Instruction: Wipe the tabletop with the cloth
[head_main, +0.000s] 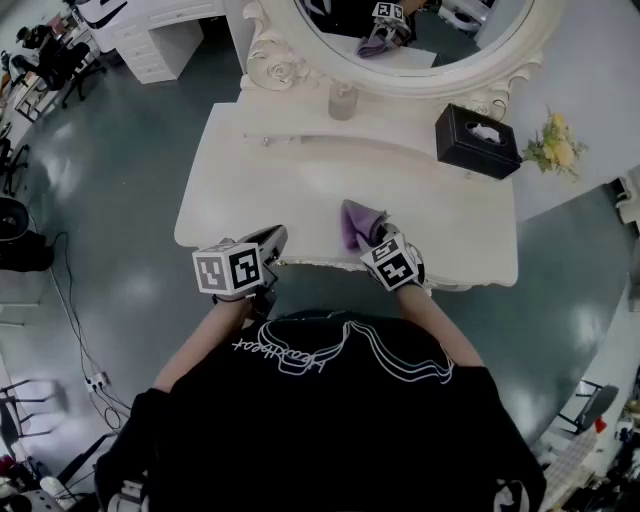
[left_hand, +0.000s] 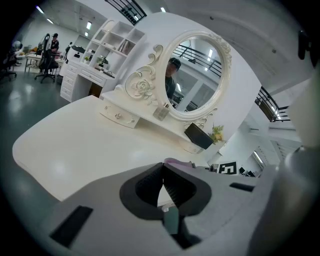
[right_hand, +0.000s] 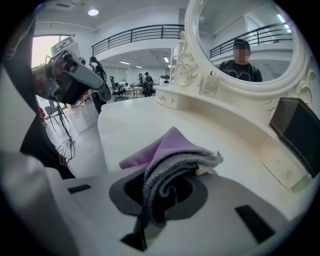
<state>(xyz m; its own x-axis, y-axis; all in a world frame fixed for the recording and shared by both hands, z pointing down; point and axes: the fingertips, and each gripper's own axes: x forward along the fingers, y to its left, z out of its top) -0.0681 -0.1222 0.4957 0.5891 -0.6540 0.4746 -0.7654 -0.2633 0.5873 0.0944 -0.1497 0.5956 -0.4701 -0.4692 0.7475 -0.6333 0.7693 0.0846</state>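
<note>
Cloth, bunched in the clamped right gripper near the front edge of the tabletop, could slip free under wiping drag; left gripper is closed on nothing.

White script on the black shirt, lower centre, upside down, looks like "Heartbeat". Nothing else is legible.
</note>
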